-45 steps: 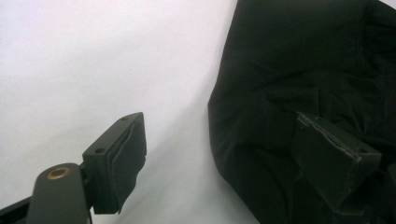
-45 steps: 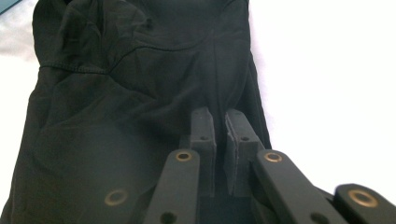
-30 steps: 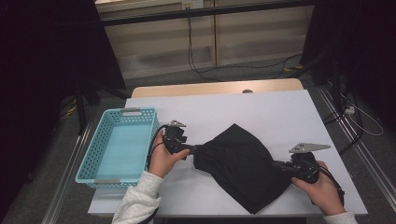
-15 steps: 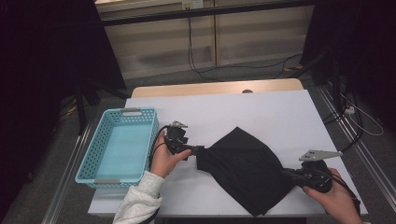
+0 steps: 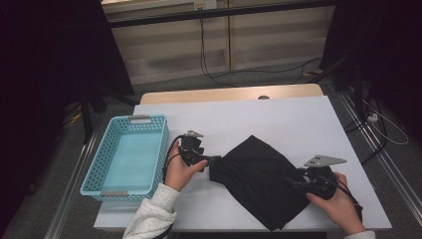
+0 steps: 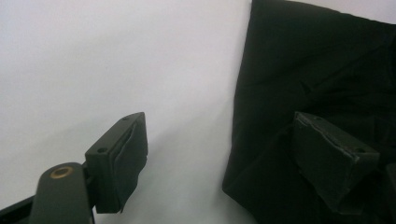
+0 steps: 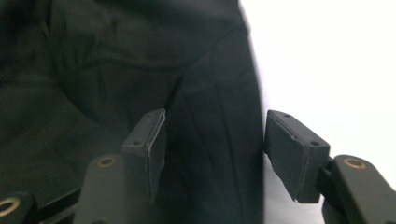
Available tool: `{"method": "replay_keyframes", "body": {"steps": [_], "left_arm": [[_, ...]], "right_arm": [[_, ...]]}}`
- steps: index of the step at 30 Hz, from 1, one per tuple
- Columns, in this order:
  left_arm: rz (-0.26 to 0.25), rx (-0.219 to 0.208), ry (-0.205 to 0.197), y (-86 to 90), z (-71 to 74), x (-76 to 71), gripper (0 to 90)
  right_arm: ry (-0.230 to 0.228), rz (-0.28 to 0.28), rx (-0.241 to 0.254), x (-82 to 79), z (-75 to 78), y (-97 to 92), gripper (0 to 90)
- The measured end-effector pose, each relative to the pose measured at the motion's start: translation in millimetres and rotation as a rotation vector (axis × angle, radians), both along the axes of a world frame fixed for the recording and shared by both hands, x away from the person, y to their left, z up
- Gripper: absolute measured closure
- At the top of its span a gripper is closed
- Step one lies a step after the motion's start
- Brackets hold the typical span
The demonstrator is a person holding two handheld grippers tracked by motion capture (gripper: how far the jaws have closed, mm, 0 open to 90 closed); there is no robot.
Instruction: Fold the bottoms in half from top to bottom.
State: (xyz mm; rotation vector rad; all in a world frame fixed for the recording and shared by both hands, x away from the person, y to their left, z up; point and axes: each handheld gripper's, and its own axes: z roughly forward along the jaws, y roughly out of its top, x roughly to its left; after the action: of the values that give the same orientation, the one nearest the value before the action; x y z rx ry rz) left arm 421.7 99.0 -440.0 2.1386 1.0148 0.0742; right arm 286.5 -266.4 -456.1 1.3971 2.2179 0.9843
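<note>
Basket: a light blue plastic mesh basket (image 5: 130, 155) stands at the left edge of the white table (image 5: 298, 124).
Left gripper (image 5: 213, 161): jaws apart at the cloth's left corner, pads not pressing it.
Cloth: a flat black fabric cloth (image 5: 259, 179) lies mid-table between the two grippers.
Right gripper (image 5: 291, 183): jaws have just been opening; they stand apart, the cloth's right edge between them, unpressed.
</note>
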Motion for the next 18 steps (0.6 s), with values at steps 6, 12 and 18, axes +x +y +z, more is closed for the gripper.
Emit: {"method": "replay_keyframes", "body": {"steps": [6, 12, 18], "left_arm": [[-0.039, 0.020, 0.042, -1.0, -6.3, -6.2, 45.0], [-0.072, 0.006, 0.017, -4.0, 1.1, -14.6, 68.5], [-0.079, 0.004, 0.017, -2.9, 6.4, -20.4, 89.3]], "right_arm": [[-0.007, -0.019, 0.005, 0.4, -5.3, -1.1, 31.1], [-0.022, -0.023, 0.011, -0.6, -7.2, -0.9, 30.3], [-0.038, -0.025, 0.024, -2.3, -9.2, -2.0, 30.2]]}}
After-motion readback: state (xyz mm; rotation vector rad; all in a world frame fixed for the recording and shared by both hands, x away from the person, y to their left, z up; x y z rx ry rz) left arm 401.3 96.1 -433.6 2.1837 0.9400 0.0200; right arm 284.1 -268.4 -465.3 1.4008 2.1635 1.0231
